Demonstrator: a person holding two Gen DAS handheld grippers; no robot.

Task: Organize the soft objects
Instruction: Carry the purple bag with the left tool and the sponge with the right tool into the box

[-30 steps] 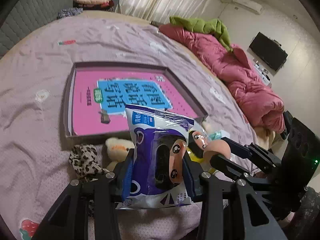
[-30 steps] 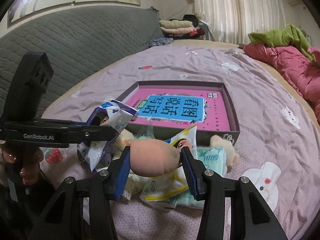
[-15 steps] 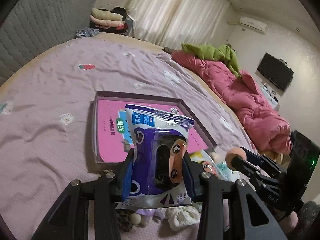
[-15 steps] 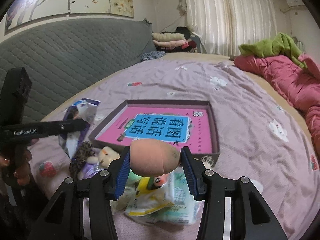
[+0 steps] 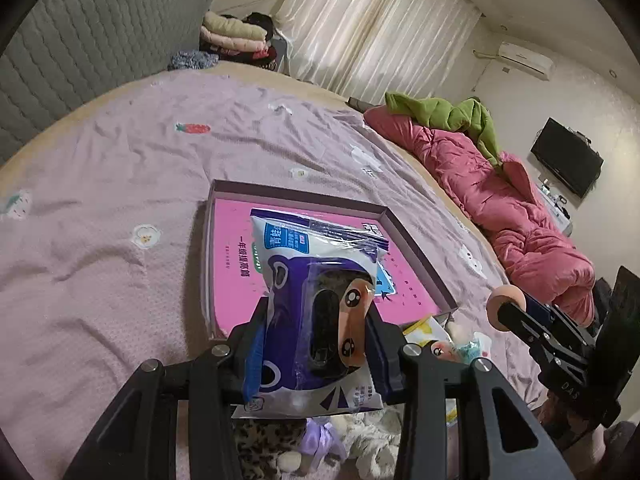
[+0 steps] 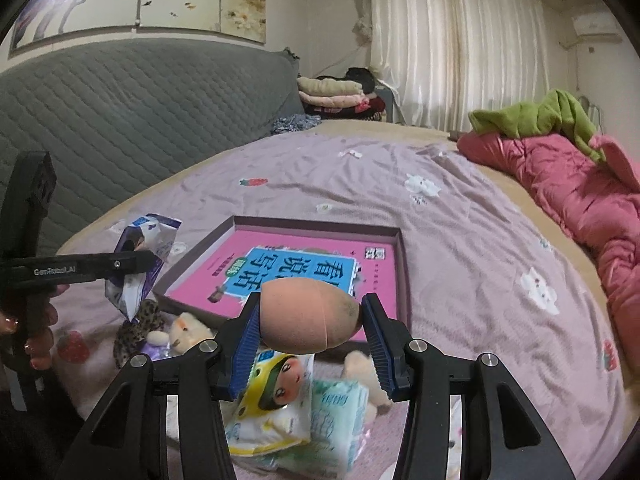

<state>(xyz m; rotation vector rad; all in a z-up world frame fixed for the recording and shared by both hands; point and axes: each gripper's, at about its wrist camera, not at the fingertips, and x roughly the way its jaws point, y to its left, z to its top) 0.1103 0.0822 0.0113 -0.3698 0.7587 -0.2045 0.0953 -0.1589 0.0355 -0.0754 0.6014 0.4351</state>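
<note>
My left gripper point(image 5: 316, 344) is shut on a purple and white plastic packet point(image 5: 320, 300), held upright above the bed; the same packet point(image 6: 138, 256) shows at the left of the right wrist view. My right gripper point(image 6: 310, 328) is shut on a peach egg-shaped sponge point(image 6: 310, 316), lifted over the pile; the sponge point(image 5: 505, 300) also shows in the left wrist view. A shallow box point(image 5: 224, 196) with a pink and blue printed bottom lies on the bed ahead of both grippers, the box point(image 6: 402, 264) being just beyond the sponge.
Under the grippers lies a pile: a yellow packet with a cartoon face point(image 6: 276, 396), a teal tissue pack point(image 6: 336, 412), a leopard scrunchie point(image 6: 134, 332), small plush toys point(image 6: 186, 332). A pink quilt point(image 6: 580, 200) lies right, a grey headboard point(image 6: 120, 112) left.
Both grippers rose and tilted up with their loads; the pile sank lower in both views. The box now sits nearer the picture centres and more of the room shows.
</note>
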